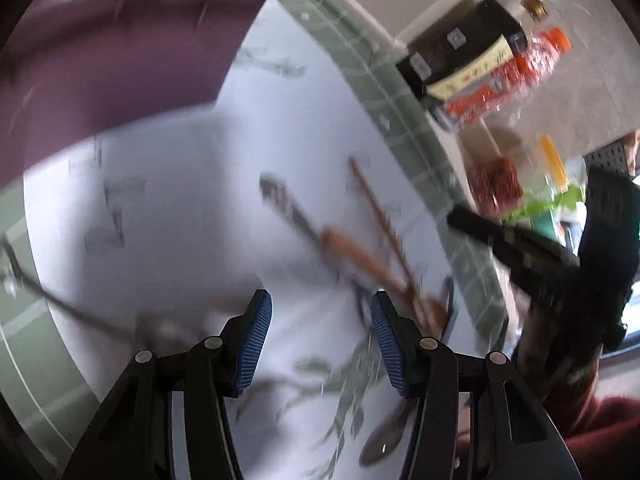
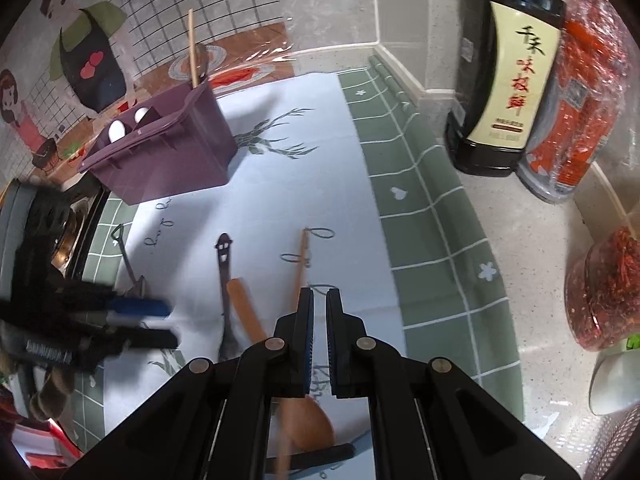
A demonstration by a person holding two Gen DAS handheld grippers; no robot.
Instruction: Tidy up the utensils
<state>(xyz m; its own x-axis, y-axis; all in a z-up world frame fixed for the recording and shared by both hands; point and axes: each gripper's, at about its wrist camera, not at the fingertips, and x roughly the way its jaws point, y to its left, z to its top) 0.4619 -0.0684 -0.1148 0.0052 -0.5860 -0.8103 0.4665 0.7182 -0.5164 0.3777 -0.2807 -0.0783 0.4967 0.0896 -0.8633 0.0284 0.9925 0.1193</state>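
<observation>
Utensils loose on the mat; holder mostly unfilled.

Left gripper (image 1: 321,322) jaws wide, nothing between them, above the spoon (image 1: 386,438) and chopsticks (image 1: 376,216), likely lining up a pick. Right gripper (image 2: 320,312) jaws nearly together, apparently empty, above a wooden spoon (image 2: 308,424); black spoon (image 2: 225,280) and small tool (image 2: 130,264) lie alongside. Purple holder (image 2: 176,152) stands at the mat's far end with one stick (image 2: 192,46) upright in it. Mat (image 2: 280,168) white, green-check border, on a speckled counter (image 2: 520,216); sauce bottle (image 2: 506,80) by the wall.

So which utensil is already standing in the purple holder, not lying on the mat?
The chopstick: it stands upright out of the holder; the wooden spoon and dark spoon lie flat.
</observation>
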